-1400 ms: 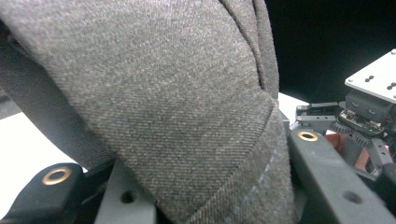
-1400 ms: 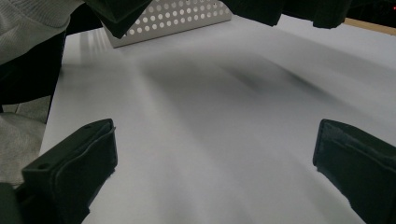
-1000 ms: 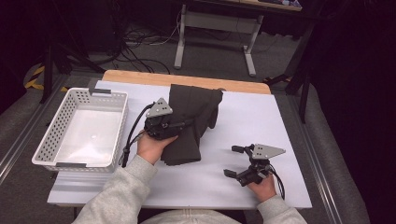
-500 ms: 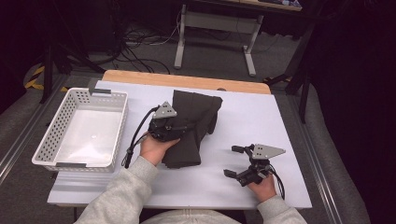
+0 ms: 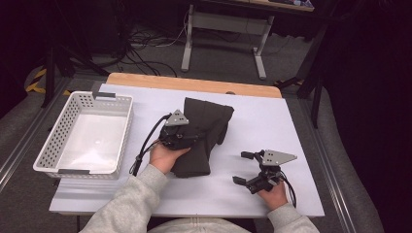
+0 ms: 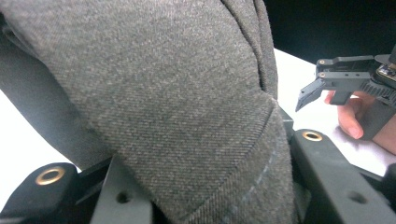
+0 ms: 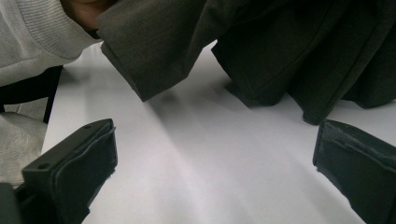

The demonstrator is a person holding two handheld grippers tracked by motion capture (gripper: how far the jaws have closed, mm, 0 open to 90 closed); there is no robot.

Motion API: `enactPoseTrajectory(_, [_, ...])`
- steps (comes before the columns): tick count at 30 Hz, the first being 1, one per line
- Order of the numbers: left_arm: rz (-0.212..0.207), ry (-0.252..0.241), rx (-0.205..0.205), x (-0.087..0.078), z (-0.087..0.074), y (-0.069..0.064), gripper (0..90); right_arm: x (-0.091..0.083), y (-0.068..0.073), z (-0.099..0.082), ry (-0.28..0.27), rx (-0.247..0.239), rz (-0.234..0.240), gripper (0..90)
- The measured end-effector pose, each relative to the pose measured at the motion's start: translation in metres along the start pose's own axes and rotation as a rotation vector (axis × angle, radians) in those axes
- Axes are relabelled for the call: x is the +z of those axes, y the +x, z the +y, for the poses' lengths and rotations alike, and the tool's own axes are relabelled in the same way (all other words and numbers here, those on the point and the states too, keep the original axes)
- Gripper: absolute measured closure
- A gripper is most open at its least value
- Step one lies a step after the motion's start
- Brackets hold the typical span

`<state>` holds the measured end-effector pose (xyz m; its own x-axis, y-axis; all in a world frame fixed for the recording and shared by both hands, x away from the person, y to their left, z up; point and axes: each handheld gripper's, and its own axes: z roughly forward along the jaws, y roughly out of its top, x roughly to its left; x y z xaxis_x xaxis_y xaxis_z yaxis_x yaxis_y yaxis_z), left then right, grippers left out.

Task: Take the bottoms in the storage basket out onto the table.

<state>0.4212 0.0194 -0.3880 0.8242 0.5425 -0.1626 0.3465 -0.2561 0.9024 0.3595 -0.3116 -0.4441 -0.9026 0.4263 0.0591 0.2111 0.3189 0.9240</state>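
High view: no legible writing or labels. Dark folded cloth [image 5: 204, 128] lies mid-table on the white sheet [image 5: 272, 121], right of the white basket [image 5: 53, 155]. Left gripper [image 5: 187, 138] sits on the cloth's left part. Right gripper [image 5: 245, 167] rests near the front right, jaws spread, apart from the cloth.

Left gripper view: grey twill fabric [image 6: 177, 102] lies between the two jaws, pinched.

Right gripper view: jaws wide apart, bare sheet [image 7: 210, 168] between them; cloth [image 7: 280, 46] beyond, a grey sleeve [image 7: 32, 32] at left.
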Motion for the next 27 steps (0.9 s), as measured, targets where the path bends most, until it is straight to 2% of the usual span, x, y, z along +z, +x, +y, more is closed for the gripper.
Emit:
enactPoseTrajectory(6, [0.005, 0.018, -0.007, 0.008, -0.005, 0.003, 56.4, 0.0, 0.0, 0.0, 0.0, 0.0, 0.0, 0.5])
enactPoseTrajectory(11, [0.0, 0.01, -0.035, 0.011, -0.008, 0.006, 54.5, 0.0, 0.0, 0.0, -0.001, 0.0, -0.001, 0.5])
enactPoseTrajectory(18, [-0.002, 0.037, -0.043, 0.018, -0.011, 0.008, 49.2, 0.0, 0.0, 0.0, 0.0, 0.002, -0.001, 0.5])
enactPoseTrajectory(23, [-0.009, 0.068, -0.067, 0.025, -0.015, 0.01, 39.2, 0.0, 0.0, 0.0, -0.001, 0.002, -0.002, 0.5])
enactPoseTrajectory(27, [-0.017, 0.082, -0.09, 0.028, -0.016, 0.012, 26.1, 0.0, 0.0, 0.0, -0.001, 0.002, -0.002, 0.5])
